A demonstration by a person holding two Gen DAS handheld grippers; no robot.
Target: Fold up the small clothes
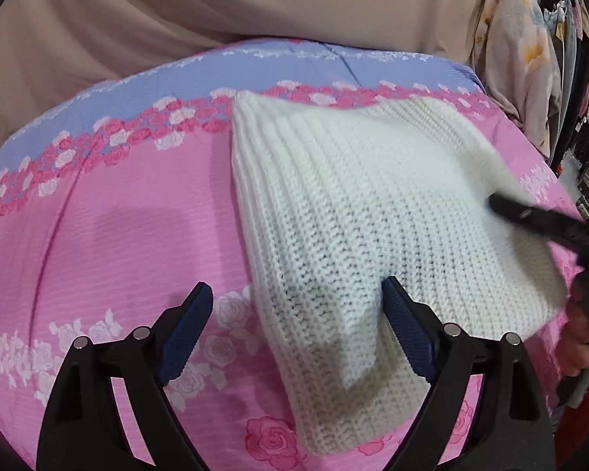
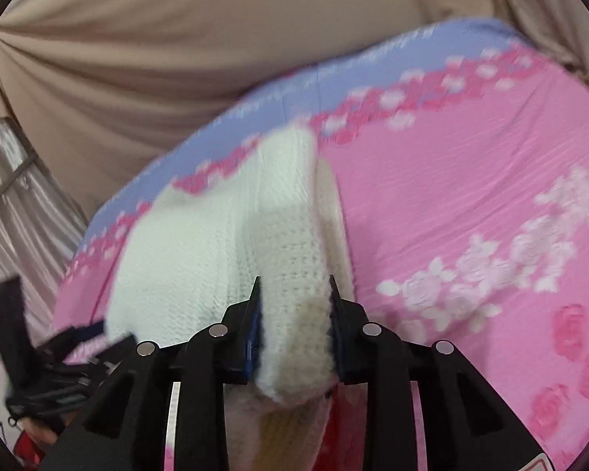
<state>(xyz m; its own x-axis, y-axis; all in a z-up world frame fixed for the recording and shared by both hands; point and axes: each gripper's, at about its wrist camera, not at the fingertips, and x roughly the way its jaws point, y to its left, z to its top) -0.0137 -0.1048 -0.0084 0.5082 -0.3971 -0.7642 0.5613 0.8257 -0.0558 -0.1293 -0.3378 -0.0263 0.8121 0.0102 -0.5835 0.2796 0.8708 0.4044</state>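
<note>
The left gripper (image 1: 294,306) had its two blue fingers (image 1: 188,329) wide apart. A near corner of the white knit cloth (image 1: 373,204) sat in the gap between them, and the finger on the right side looked to be touching the cloth. The other finger was over the pink flower sheet (image 1: 117,235), not on the cloth. The gripper was not squeezing anything.

The right gripper (image 2: 294,294) had its fingers pressed onto a thick fold of the white knit cloth (image 2: 216,243). The cloth filled the whole gap, and a bunched end of it hung down past the fingers toward the camera.

The white knit cloth lay on the pink flower sheet, with its far edge by the line of pink roses where the sheet turned blue.

The left wrist view showed the cloth spread out almost flat, with neat ribs along its left edge. It also showed one black finger of the right gripper (image 1: 530,216) on the cloth's right side, and part of a hand (image 1: 581,337) behind it. The right wrist view was blurry. It showed the cloth lifted and bent into a hump, and the left gripper (image 2: 66,357) by the cloth's left side. A tan curtain (image 1: 216,11) hung behind the sheet.
</note>
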